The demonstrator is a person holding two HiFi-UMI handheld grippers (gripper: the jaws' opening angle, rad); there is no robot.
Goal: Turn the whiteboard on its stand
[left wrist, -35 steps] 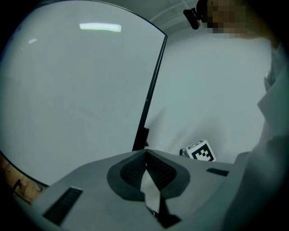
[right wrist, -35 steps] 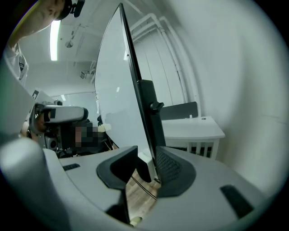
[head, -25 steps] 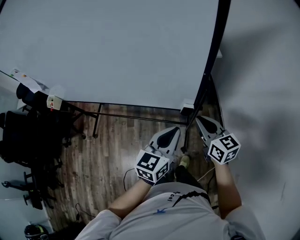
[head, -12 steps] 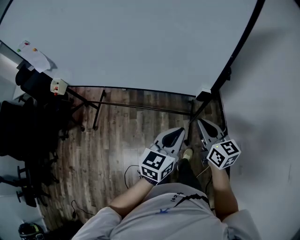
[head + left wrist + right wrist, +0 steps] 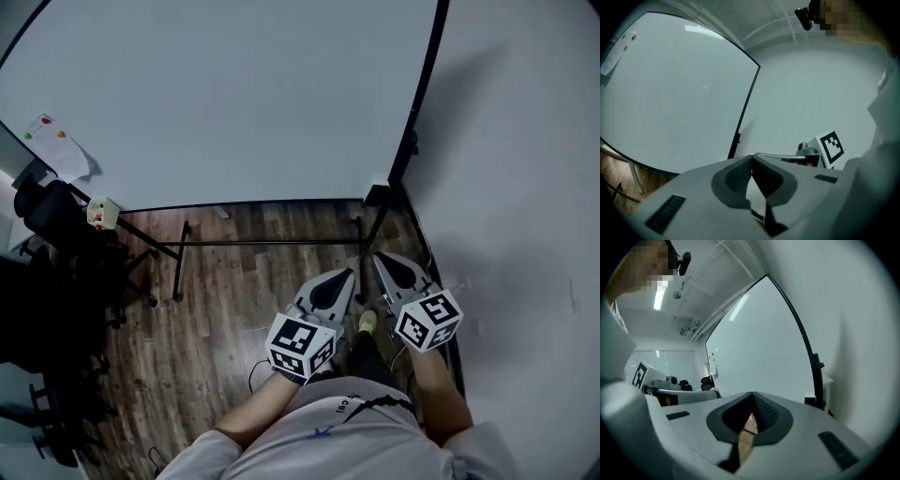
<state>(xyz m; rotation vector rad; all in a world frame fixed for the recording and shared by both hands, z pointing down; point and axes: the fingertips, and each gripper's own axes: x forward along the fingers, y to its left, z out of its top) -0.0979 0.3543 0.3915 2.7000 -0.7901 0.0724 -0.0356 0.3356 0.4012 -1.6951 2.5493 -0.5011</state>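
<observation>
The big whiteboard (image 5: 234, 103) fills the top of the head view, with its black right frame edge (image 5: 419, 103) running down to the stand's right post. The stand's low crossbar (image 5: 272, 243) spans the wooden floor beneath it. My left gripper (image 5: 348, 274) is shut and empty, pointing at the board from below the crossbar. Beside it, my right gripper (image 5: 378, 256) is shut on nothing, just short of the right post's foot. Neither touches the board or the stand. The left gripper view shows shut jaws (image 5: 752, 158) before the whiteboard (image 5: 679, 89). The right gripper view shows its shut jaws (image 5: 752, 393) and the whiteboard (image 5: 759, 357).
A white wall (image 5: 525, 187) stands close on the right. Black office chairs (image 5: 47, 281) crowd the left. A paper with coloured dots (image 5: 58, 148) hangs at the board's left end above a small white box (image 5: 103, 213). A cable (image 5: 258, 370) lies on the floor by my shoe (image 5: 367, 322).
Both grippers have drawn back from the stand's right post and sit lower in the head view. The board's right edge swung outward and back in view, and its bottom edge now looks level.
</observation>
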